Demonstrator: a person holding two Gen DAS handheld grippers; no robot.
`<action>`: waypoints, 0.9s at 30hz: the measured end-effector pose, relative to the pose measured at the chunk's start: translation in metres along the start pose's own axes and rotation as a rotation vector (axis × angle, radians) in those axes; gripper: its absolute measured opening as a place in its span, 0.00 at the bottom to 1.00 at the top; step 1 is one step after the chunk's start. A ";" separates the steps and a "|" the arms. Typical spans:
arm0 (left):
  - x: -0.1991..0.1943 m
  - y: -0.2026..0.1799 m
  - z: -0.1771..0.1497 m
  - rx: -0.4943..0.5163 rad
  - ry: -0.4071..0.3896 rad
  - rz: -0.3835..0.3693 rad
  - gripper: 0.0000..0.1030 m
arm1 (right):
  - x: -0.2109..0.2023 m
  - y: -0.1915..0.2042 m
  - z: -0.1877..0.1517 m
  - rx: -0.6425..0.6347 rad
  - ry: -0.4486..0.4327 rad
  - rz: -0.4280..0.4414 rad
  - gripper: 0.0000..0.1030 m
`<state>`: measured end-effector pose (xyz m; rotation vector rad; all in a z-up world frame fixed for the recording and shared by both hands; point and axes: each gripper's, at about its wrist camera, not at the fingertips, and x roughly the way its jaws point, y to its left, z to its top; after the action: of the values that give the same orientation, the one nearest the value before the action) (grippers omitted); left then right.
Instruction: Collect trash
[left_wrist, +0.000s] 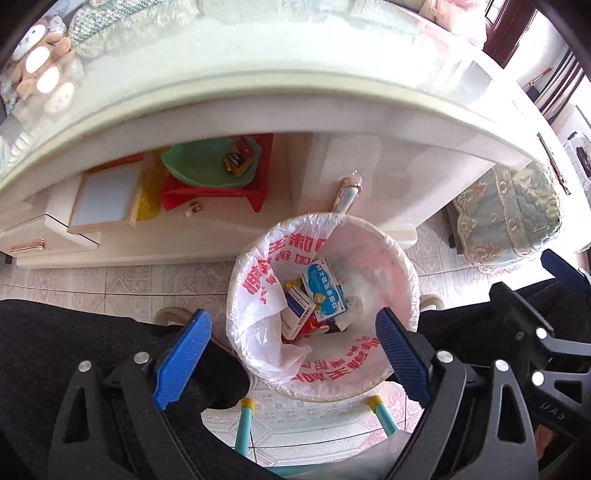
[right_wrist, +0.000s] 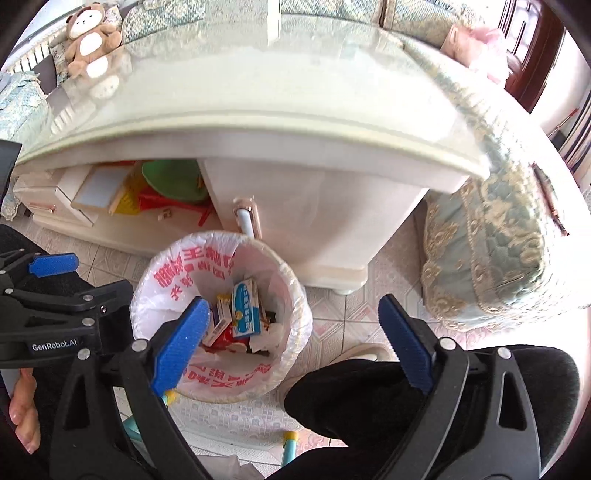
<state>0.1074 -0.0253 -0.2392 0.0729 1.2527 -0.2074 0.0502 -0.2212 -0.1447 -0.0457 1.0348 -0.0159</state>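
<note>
White plastic with red lettering lines the trash bin (left_wrist: 325, 306), which stands on the tiled floor (left_wrist: 110, 280) just in front of the pale cabinet (left_wrist: 369, 177) under the glass tabletop (left_wrist: 258, 62). Inside lie small cartons, a blue-and-white box (left_wrist: 325, 291) uppermost, beside crumpled tissue (left_wrist: 354, 306). The left gripper (left_wrist: 291, 343) hangs above the bin, jaws spread wide and holding nothing. The right gripper (right_wrist: 291, 332) hovers alongside, jaws likewise parted and bare. A teddy bear (right_wrist: 92, 44) sits at the tabletop's far edge.
</note>
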 end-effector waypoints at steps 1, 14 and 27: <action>-0.008 0.000 -0.001 -0.005 -0.021 0.006 0.86 | -0.010 -0.002 0.001 0.013 -0.023 -0.001 0.88; -0.155 -0.014 0.002 -0.042 -0.378 0.089 0.92 | -0.150 -0.003 0.016 0.044 -0.424 -0.123 0.94; -0.277 -0.034 -0.008 -0.053 -0.629 0.089 0.93 | -0.241 -0.006 0.020 0.116 -0.613 -0.182 0.94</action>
<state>0.0109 -0.0252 0.0231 0.0137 0.6263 -0.1059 -0.0558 -0.2183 0.0722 -0.0352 0.4133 -0.2148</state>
